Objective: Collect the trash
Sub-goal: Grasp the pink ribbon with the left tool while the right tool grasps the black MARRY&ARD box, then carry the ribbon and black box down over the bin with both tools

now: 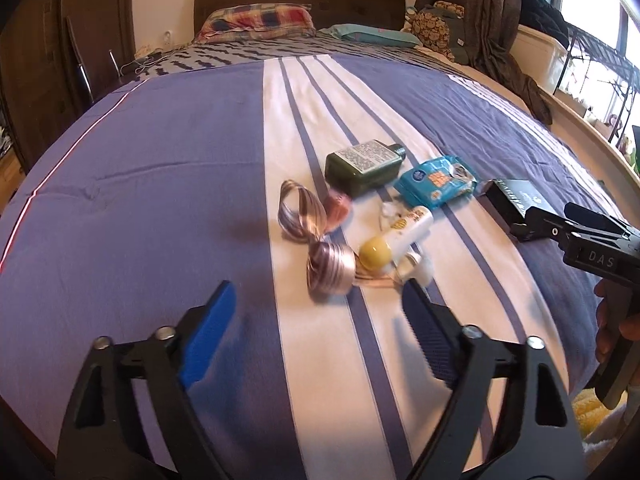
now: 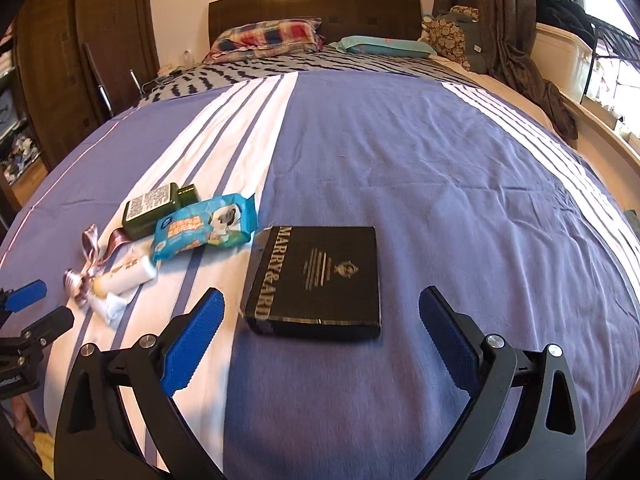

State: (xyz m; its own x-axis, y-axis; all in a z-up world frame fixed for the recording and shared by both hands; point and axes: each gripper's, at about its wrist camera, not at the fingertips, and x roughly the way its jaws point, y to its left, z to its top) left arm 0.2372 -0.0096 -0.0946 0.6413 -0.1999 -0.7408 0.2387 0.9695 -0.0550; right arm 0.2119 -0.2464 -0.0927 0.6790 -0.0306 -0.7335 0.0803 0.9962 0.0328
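Note:
Trash lies on the bed's striped cover: a dark green bottle (image 1: pixel 362 167) (image 2: pixel 154 210), a blue wipes packet (image 1: pixel 436 182) (image 2: pixel 206 226), a white tube with a yellow cap (image 1: pixel 396 240) (image 2: pixel 122 276), a curled metallic ribbon (image 1: pixel 316 240) (image 2: pixel 86 266) and a flat black box (image 2: pixel 316 276) (image 1: pixel 510 204). My left gripper (image 1: pixel 320 292) is open and empty, just short of the ribbon and tube. My right gripper (image 2: pixel 320 300) is open and empty, with the near edge of the black box between its fingers.
The blue and white striped bedspread (image 2: pixel 420 160) covers the bed. Pillows (image 2: pixel 268 36) and a dark headboard (image 2: pixel 316 4) are at the far end. A wardrobe (image 2: pixel 60 60) stands left. A curtain (image 2: pixel 500 12) and window ledge (image 2: pixel 600 128) are on the right.

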